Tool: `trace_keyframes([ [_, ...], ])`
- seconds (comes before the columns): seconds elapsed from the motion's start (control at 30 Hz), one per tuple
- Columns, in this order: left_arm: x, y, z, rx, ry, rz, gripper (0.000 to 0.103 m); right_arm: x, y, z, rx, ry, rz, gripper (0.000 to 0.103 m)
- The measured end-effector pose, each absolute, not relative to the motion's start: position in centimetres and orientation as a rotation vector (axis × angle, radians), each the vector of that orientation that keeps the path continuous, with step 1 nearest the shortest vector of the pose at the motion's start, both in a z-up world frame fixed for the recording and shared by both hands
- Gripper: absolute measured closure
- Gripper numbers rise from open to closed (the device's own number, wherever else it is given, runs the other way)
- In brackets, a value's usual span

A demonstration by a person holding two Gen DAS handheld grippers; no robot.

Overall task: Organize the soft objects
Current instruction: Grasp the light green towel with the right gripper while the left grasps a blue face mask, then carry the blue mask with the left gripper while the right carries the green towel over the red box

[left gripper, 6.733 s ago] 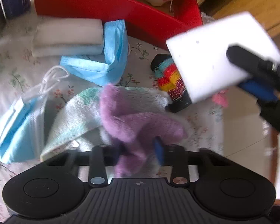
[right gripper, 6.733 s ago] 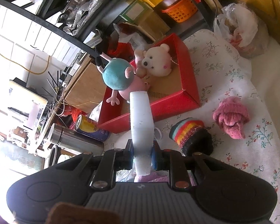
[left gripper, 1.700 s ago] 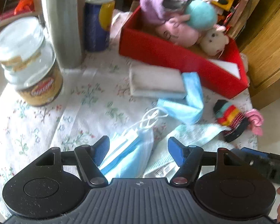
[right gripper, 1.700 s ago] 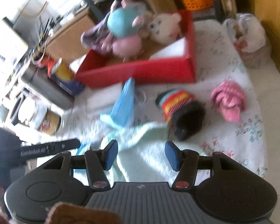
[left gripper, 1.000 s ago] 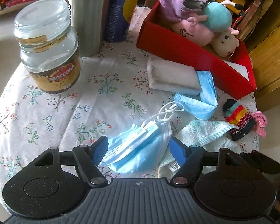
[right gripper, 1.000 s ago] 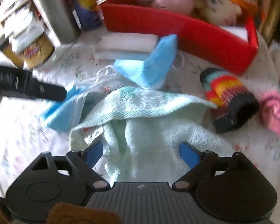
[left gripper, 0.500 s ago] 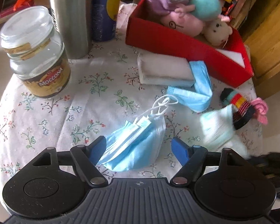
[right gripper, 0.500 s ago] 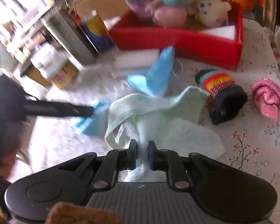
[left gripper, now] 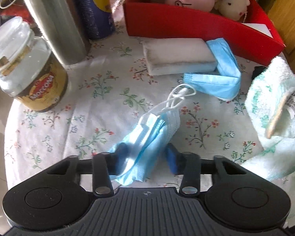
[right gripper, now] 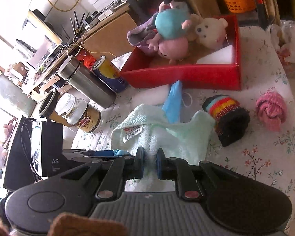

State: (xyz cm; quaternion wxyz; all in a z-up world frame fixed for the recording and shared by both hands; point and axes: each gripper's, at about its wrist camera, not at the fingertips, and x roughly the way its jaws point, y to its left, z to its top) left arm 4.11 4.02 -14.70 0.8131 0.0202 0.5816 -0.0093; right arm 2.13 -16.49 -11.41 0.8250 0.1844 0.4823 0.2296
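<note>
My left gripper [left gripper: 145,155] is closing around a crumpled blue face mask [left gripper: 149,135] on the flowered cloth; the pads touch its sides. My right gripper [right gripper: 149,162] is shut on a pale green towel [right gripper: 163,129] and holds it lifted; the towel also shows in the left wrist view [left gripper: 275,114] at the right. A red box [right gripper: 186,74] at the back holds plush toys [right gripper: 173,31] and a white sponge [right gripper: 218,56]. A second blue mask [left gripper: 220,78] lies over a white sponge block [left gripper: 177,57]. A striped sock [right gripper: 226,116] and a pink sock [right gripper: 271,112] lie at the right.
A coffee jar [left gripper: 27,68], a steel flask [left gripper: 53,19] and a blue can [left gripper: 96,11] stand at the left. The round table's edge [right gripper: 293,137] is close on the right. Shelves and clutter stand behind.
My left gripper has come down and narrowed its fingers around the blue mask. My right gripper has lifted the green towel higher off the table.
</note>
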Motion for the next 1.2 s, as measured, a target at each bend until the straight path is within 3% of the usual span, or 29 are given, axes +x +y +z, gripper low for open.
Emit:
trace_keyframes([
  [0.07, 4.1, 4.6, -14.5, 0.025, 1.239, -0.015, 0.077, 2.1, -16.7, -11.3, 0.394, 1.022, 0.485, 0.103],
  [0.23, 3.7, 6.1, -13.0, -0.076, 1.211, -0.024, 0.086, 1.9, -17.2, -10.5, 0.434, 0.983, 0.492, 0.103],
  [0.6, 3.7, 7.1, -9.0, -0.256, 1.112, -0.087, 0.087, 2.0, -18.7, -8.9, 0.528, 0.921, 0.496, 0.103],
  [1.2, 5.1, 5.1, -3.7, -0.302, 0.944, -0.168, 0.087, 2.5, -19.0, -4.8, 0.534, 0.762, 0.486, 0.103],
])
